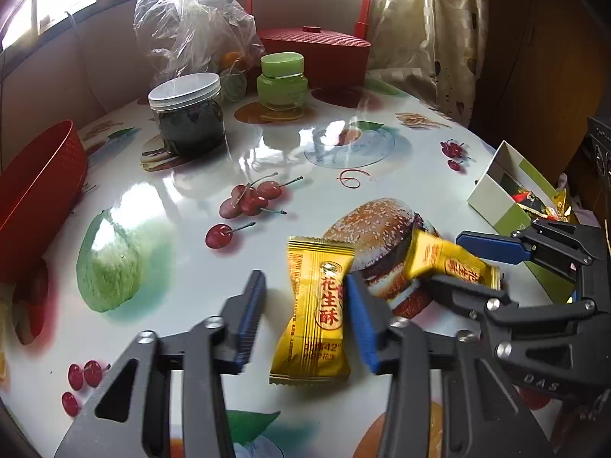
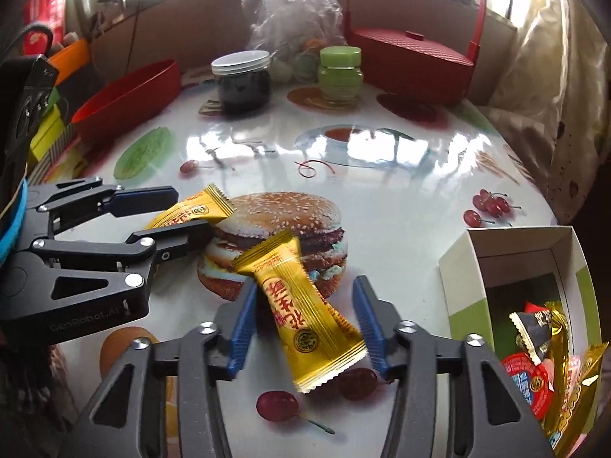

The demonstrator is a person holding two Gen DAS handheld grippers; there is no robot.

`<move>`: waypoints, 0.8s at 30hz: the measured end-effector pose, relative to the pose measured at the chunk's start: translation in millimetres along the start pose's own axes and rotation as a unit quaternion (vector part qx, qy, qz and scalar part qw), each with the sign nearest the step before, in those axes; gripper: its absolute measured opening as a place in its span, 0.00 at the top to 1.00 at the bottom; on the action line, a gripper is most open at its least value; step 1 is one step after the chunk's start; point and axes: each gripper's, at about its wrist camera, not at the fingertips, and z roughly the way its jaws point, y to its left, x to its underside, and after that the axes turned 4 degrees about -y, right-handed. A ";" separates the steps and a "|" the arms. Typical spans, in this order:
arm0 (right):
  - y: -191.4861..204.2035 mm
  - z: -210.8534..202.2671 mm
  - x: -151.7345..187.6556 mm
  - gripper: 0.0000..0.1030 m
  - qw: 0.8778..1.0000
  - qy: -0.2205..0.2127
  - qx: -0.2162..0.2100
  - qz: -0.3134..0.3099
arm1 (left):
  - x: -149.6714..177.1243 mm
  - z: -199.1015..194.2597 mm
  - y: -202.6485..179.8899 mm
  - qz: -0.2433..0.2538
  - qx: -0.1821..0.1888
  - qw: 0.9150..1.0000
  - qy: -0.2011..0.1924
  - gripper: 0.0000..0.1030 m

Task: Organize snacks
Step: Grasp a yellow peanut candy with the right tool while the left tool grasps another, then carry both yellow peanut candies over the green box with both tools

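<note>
Two yellow peanut-candy packets lie on the fruit-print table. My left gripper [image 1: 305,316] is open, its jaws on either side of one packet [image 1: 315,313], which also shows in the right wrist view [image 2: 191,213]. My right gripper [image 2: 305,324] is open around the other packet [image 2: 301,309], seen in the left wrist view [image 1: 446,259] between the right gripper's fingers [image 1: 492,246]. A white-and-green open box [image 2: 458,267] at the right holds several wrapped snacks [image 2: 534,362]; it also shows in the left wrist view [image 1: 492,191].
A red bowl [image 1: 38,191] stands at the left. A dark jar with a white lid [image 1: 187,114], a green jar [image 1: 282,80], a clear plastic bag [image 1: 191,19] and a red lidded basket [image 1: 317,53] stand at the back. A rubber band [image 1: 353,179] lies mid-table.
</note>
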 end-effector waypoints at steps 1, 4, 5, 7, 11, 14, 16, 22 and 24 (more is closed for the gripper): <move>-1.1 -0.8 0.1 0.62 1.000 0.000 0.000 0.001 | 0.1 0.0 -0.5 -0.001 0.001 1.000 0.000 0.67; -2.1 -3.5 1.3 0.71 1.000 -0.002 0.002 0.005 | 0.5 -0.9 -1.4 -0.003 0.000 1.000 0.001 0.72; -1.9 -4.0 1.6 0.72 1.000 -0.002 0.002 0.006 | 1.0 -1.3 -1.9 -0.003 0.000 1.000 0.001 0.72; -1.3 -5.2 2.8 0.75 1.000 -0.003 0.003 0.008 | 2.1 -2.5 -3.0 -0.005 0.000 1.000 0.000 0.74; -0.8 -7.8 5.3 0.77 1.000 -0.007 0.003 0.014 | 4.6 -5.0 -5.0 -0.008 0.001 1.000 -0.001 0.74; -1.0 -10.2 7.1 0.78 1.000 -0.008 0.002 0.018 | 6.5 -8.8 -8.7 -0.009 0.002 1.000 -0.003 0.74; -1.1 -11.9 8.2 0.78 1.000 -0.008 0.001 0.020 | 7.2 -13.2 -11.6 -0.009 0.003 1.000 -0.007 0.74; -3.2 -23.8 12.9 0.78 0.999 -0.020 -0.002 0.030 | 8.3 -29.4 -20.7 -0.007 0.003 1.000 -0.019 0.74; -3.3 -32.2 14.6 0.78 0.999 -0.028 -0.004 0.032 | 7.6 -34.8 -24.1 -0.005 0.006 1.000 -0.025 0.74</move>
